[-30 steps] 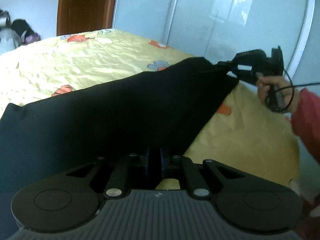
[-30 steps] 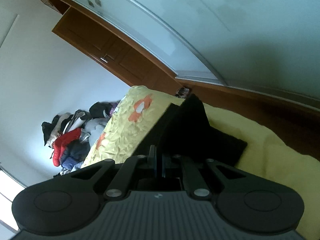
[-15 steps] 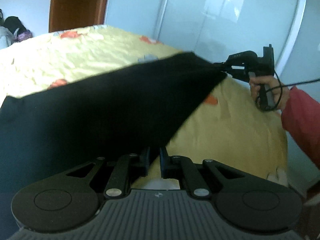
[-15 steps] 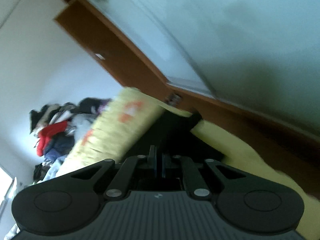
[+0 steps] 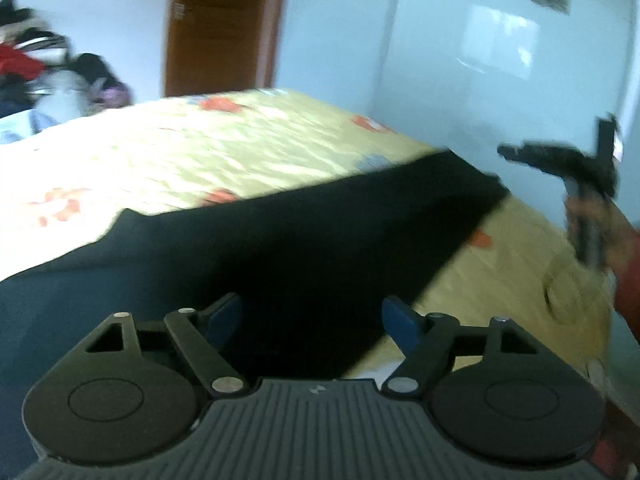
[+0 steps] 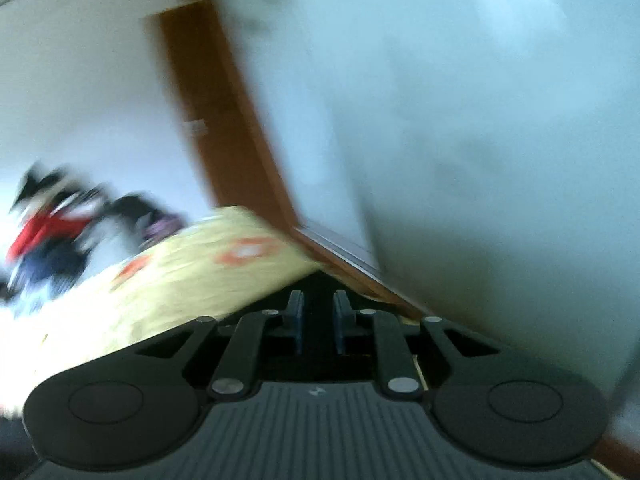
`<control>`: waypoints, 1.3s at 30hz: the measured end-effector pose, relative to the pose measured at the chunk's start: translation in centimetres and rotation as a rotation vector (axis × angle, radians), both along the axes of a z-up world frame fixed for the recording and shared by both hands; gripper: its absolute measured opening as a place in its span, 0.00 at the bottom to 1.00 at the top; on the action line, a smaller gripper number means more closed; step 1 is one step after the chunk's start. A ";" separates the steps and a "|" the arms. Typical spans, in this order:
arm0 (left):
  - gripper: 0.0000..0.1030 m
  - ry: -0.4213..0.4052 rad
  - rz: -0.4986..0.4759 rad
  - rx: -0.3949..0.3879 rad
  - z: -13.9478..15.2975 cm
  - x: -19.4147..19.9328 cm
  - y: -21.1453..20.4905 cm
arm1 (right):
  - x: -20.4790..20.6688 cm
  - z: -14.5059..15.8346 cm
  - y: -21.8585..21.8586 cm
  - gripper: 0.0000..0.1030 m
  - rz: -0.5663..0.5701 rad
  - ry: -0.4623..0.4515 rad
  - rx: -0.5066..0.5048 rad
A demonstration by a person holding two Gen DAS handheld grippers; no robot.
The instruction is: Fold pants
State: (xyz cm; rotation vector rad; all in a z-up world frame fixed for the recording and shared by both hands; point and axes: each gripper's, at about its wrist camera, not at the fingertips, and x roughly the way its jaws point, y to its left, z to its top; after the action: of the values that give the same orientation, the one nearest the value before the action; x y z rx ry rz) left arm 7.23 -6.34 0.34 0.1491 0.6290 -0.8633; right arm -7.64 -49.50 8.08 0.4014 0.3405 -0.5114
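On the yellow bed [image 5: 224, 160], the black pants [image 5: 320, 248] lie flat as my left hand-held gripper [image 5: 312, 318] and right hand-held gripper [image 6: 318, 322] have both just been opening, nothing between their fingers. Soft, limp cloth; I judge corners and hems the best holds.

A bed [image 5: 248, 152] under a yellow sheet with orange flower prints fills the room. Behind it stands a brown wooden door [image 5: 224, 28], with a blurred heap of clothes [image 5: 36, 76] piled left of it. Pale glossy wardrobe panels [image 5: 500, 60] line the right.
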 end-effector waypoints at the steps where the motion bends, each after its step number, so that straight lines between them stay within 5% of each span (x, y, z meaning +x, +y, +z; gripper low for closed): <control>1: 0.77 0.008 0.030 -0.013 0.1 0.3 0.3 | 1.0 0.3 2.0 0.23 0.095 0.020 -0.054; 6: 0.77 0.090 0.243 -0.045 -0.2 2.1 2.9 | 5.3 0.4 14.5 0.24 0.682 0.072 -0.316; 11: 0.77 0.135 0.413 -0.045 -1.2 3.3 7.1 | 7.5 -0.7 22.2 0.24 0.984 0.229 -0.575; 18: 0.77 0.129 0.524 -0.052 -1.3 3.7 10.9 | 7.9 -2.5 24.9 0.25 1.038 0.420 -0.806; 22: 0.78 0.151 0.485 -0.087 -0.4 3.2 9.8 | 5.4 -4.1 24.8 0.25 1.013 0.454 -0.951; 25: 0.78 0.190 0.429 -0.132 -0.6 2.8 8.4 | 6.2 -4.5 24.9 0.24 1.003 0.406 -0.943; 27: 0.78 0.197 0.417 -0.130 -0.5 2.7 7.6 | 6.5 -4.3 24.8 0.08 1.028 0.373 -0.892; 31: 0.79 0.181 0.396 -0.126 -0.1 2.4 6.8 | 5.6 -3.4 24.6 0.03 1.102 0.357 -0.778; 39: 0.81 0.163 0.313 -0.109 0.2 2.9 3.0 | 3.5 -1.6 21.6 0.04 1.145 0.326 -0.398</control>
State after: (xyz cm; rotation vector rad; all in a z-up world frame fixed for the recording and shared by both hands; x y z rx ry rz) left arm 10.15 -3.34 0.58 -0.1180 0.7327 -0.6083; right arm -4.14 -27.91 6.53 -0.2939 0.6945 0.4896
